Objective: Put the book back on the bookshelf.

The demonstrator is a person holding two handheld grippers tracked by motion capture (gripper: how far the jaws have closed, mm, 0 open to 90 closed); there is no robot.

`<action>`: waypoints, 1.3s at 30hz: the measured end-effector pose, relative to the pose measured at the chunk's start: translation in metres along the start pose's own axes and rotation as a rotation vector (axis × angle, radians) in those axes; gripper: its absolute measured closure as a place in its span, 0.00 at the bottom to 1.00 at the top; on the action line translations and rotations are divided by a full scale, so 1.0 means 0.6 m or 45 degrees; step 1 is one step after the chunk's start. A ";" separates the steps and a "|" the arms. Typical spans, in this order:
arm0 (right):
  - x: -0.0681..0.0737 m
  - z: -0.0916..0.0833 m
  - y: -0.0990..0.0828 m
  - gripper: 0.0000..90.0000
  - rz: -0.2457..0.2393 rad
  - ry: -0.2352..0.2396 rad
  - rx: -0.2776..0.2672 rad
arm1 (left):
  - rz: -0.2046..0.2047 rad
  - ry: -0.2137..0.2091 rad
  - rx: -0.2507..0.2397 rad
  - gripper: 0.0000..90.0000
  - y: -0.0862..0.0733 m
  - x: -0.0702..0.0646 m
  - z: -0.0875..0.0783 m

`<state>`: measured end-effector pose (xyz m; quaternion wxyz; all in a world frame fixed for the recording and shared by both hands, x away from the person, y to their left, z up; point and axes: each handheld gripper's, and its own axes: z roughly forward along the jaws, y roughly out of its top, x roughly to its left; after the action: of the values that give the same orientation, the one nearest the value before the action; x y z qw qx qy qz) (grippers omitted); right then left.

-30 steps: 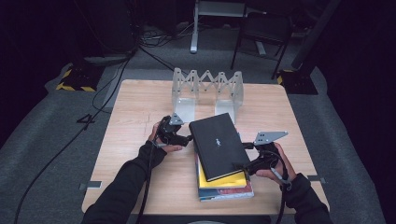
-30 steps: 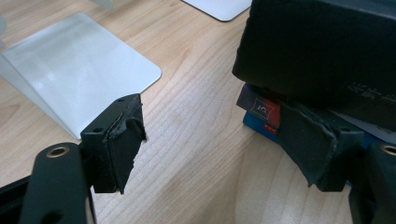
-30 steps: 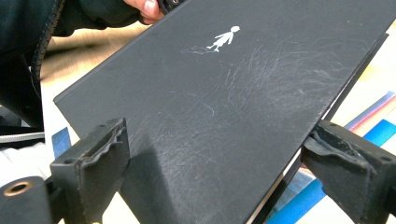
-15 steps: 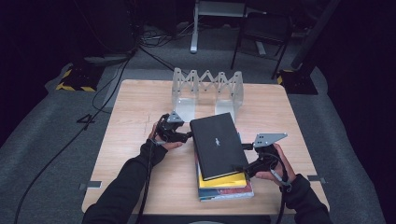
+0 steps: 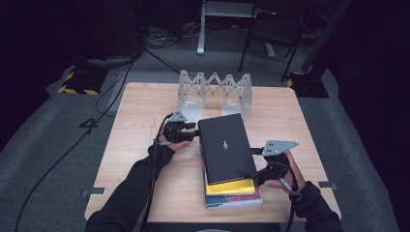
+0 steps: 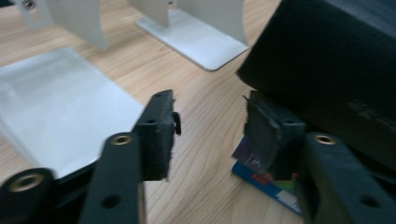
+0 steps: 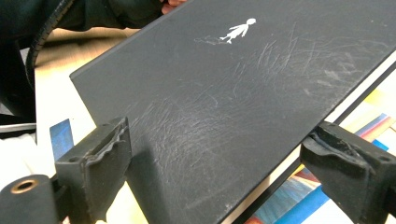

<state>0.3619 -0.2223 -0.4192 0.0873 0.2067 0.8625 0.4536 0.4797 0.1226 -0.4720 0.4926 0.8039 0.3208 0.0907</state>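
A black book [image 5: 225,147] with a small white figure on its cover [image 7: 238,30] lies askew on a stack of books, a yellow one [image 5: 232,187] just beneath. My right gripper [image 5: 256,170] is at its right edge, near the front. In the right gripper view the right gripper [image 7: 219,158] has one jaw on the cover and the other under the page edge, shut on the book. My left gripper [image 5: 195,131] is at the book's far left corner. Its jaws [image 6: 210,123] have just been closing and stand open over bare wood, the book's corner [image 6: 261,70] beside the right pad.
A clear folding book rack [image 5: 215,89] stands at the far middle of the wooden table [image 5: 145,106], its white base plates [image 6: 60,102] close to my left gripper. Cables run across the grey floor, and a chair stands behind the table.
The left gripper's jaws have drawn closer together beside the book's corner. The black book and the right gripper have kept their places.
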 end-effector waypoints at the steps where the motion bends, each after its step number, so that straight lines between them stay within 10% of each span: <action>1: 0.000 0.000 0.000 0.11 0.000 0.000 0.000 | -0.001 -0.003 -0.007 0.60 0.003 -0.001 0.000; 12: 0.010 -0.006 0.008 0.19 -0.097 -0.040 -0.058 | 0.014 -0.126 -0.125 0.78 0.041 0.002 -0.017; 39: 0.013 -0.016 0.031 0.57 -0.195 -0.018 -0.282 | 0.156 -0.137 -0.213 0.89 0.120 -0.029 -0.060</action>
<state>0.3570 -0.2167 -0.3981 0.1499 0.1326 0.8197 0.5367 0.4803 0.1165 -0.3900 0.5679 0.7818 0.2357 0.1038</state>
